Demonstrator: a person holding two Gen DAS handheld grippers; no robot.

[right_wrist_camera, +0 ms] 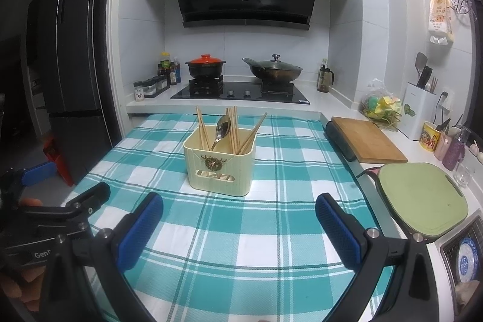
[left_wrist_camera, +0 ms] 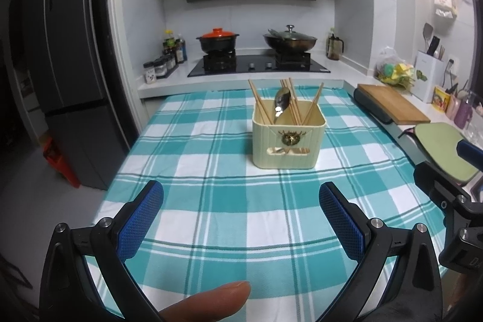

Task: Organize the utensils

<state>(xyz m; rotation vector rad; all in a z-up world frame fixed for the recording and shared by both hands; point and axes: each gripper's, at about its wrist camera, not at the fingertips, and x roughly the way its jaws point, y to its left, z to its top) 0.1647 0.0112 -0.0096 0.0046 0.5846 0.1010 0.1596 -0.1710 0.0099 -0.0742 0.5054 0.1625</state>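
Kitchen setting, teal-and-white checked cloth [left_wrist_camera: 211, 201] over the counter, gas hob with an orange-lidded pot [left_wrist_camera: 218, 39] and a wok [left_wrist_camera: 289, 41] well behind the cream utensil holder [left_wrist_camera: 288, 141]. Holder stands upright on the cloth, roughly central, a gold emblem on its near face. Inside it: several wooden chopsticks [left_wrist_camera: 259, 103] leaning at different angles and one metal spoon [left_wrist_camera: 280, 103], bowl end up. Wooden cutting board [left_wrist_camera: 392, 104] sits right of the holder on the side counter, green board [right_wrist_camera: 422, 198] nearer than that. No loose utensils visible on the cloth around the holder.

Step judged: either all utensils are already placed and the task is at its end, or sorting inside the holder has not begun; cannot tell which. If more is wanted, next move calls for reaching forward to the holder and pinching one chopstick or the spoon handle near its top.

Left gripper [left_wrist_camera: 241, 201] jaws spread wide, nothing between them, hovering above the cloth well short of the holder. Right gripper [right_wrist_camera: 240, 213] likewise spread wide, holding nothing, short of the holder. A fingertip [left_wrist_camera: 211, 301] shows at the bottom edge of the left wrist view
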